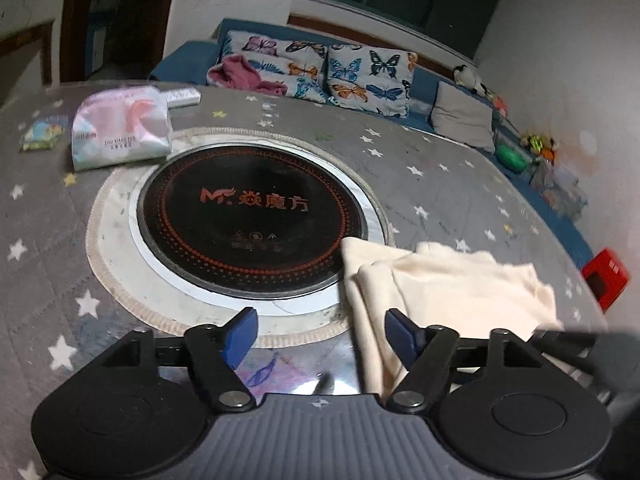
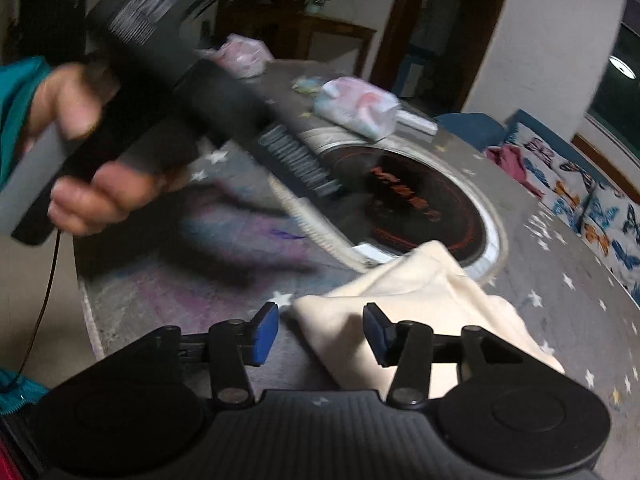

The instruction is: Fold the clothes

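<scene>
A folded cream garment (image 1: 452, 280) lies on the star-patterned counter (image 1: 420, 160) just right of the round black cooktop (image 1: 252, 220) — both grippers near it, fingers spread and empty. The left gripper (image 1: 320, 336) faces a pastel pouch (image 1: 120, 128) at far left; in the right gripper (image 2: 322, 330) view, the blurred hand-held left tool blocks the counter's left side — butterfly cushions (image 1: 320, 68) line the sofa beyond.

A round counter (image 1: 460, 176) draped in a grey, star-printed cover carries a black circular hotplate (image 1: 252, 220) set into its centre. A cream folded garment (image 1: 452, 284) lies on the near right, its edge overlapping the hotplate's rim. On the far left lie a pastel tissue pack (image 1: 120, 128), a small colourful packet (image 1: 42, 134) and a white remote (image 1: 182, 97).
</scene>
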The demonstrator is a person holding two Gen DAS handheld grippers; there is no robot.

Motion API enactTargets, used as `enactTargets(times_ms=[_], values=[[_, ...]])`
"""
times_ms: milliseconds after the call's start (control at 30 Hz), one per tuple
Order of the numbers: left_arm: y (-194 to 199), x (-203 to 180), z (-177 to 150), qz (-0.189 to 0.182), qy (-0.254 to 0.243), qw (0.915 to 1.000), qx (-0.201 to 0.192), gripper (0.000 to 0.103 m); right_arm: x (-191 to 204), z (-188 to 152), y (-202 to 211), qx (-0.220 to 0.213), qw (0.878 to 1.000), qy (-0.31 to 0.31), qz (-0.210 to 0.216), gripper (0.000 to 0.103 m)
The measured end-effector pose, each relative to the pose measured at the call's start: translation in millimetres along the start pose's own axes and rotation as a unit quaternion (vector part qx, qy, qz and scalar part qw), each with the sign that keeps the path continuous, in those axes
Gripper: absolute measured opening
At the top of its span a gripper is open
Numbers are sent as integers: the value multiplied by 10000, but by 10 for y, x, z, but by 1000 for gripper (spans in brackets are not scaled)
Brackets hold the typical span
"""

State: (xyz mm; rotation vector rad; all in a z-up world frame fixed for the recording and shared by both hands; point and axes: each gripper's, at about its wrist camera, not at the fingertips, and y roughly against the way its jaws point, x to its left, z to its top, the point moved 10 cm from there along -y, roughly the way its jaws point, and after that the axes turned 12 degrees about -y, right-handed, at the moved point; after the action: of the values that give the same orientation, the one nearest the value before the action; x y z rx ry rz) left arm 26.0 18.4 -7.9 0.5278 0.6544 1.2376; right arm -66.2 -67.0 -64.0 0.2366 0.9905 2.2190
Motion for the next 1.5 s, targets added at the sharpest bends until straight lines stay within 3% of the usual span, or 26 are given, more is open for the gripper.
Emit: enactTargets(times_ms=[133, 233, 333, 533, 800, 933, 1133, 1333, 1500], values=[[-53, -17, 16, -165, 365, 9992, 86, 80, 40, -51, -96, 67, 9995, 219, -226, 44], [-96, -22, 21, -295, 720, 9969, 143, 83, -14, -37, -115, 64, 9994, 145, -302, 26], [-134, -54, 22, -469, 1026, 9934, 198, 83, -103, 12, -86, 5, 9996, -143, -231, 17], [-208, -133, 36, -661, 1427, 9871, 291, 83, -343, 123, 68, -209, 9950, -966, 113, 15], [-384, -227, 28, -971, 2100, 9718, 454, 82, -665, 225, 337, -572, 9821, -1756, 367, 14], [-470, -307, 7, -1098, 2319, 9653, 484, 70, -742, 213, 367, -656, 9781, -1928, 437, 13], [-579, -363, -61, -1241, 2586, 9562, 585, 27, -670, 158, 310, -570, 9787, -1882, 597, 13], [-573, -321, -68, -1234, 2579, 9568, 530, 19, -666, 107, 311, -523, 9783, -1892, 666, 19], [-562, -319, -50, -1187, 2477, 9602, 518, 19, -935, -36, 424, -617, 9735, -2182, 285, 22]])
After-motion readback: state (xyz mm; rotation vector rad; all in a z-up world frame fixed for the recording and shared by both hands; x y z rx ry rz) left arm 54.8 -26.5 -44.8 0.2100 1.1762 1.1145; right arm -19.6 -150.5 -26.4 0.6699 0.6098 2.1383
